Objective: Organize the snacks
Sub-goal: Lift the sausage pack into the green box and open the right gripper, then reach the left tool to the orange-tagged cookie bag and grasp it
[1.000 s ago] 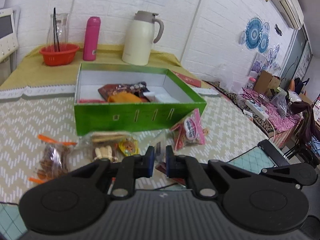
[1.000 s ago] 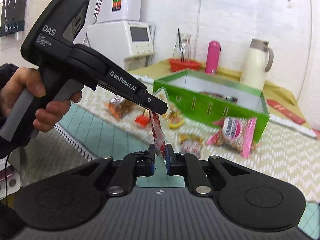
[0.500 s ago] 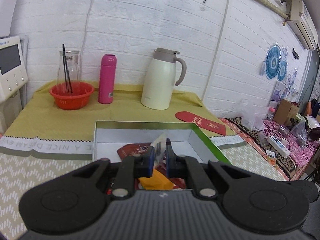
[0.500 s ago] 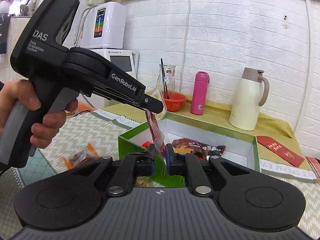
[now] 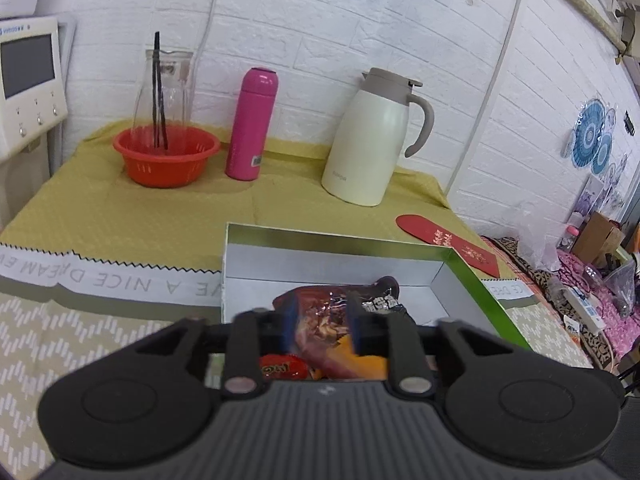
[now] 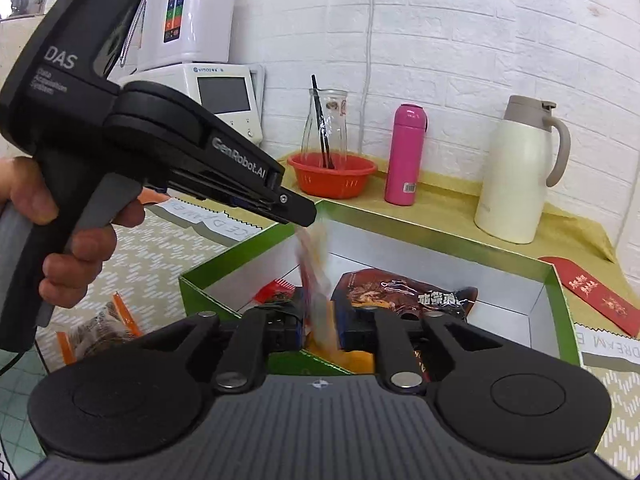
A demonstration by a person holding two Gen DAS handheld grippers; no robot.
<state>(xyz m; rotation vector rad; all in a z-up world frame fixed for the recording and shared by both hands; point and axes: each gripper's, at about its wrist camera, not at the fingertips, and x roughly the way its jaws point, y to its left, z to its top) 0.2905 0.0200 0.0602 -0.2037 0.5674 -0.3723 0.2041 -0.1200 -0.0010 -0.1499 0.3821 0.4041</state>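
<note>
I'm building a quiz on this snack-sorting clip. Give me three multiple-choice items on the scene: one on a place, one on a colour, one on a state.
1. Where does the pink bottle stand?
A. Inside the green box
B. Between the red basket and the cream jug
C. On the red envelope

2. What colour is the outside of the box receiving the snacks?
A. Green
B. Blue
C. Black

3. What is the thin snack packet doing?
A. Lying on the patterned cloth
B. Resting in the red basket
C. Blurred above the box, between the right gripper's parted pads

Key: B, it stands between them along the wall; A, green walls and rim; C, both grippers' jaws are opening over the box.
</note>
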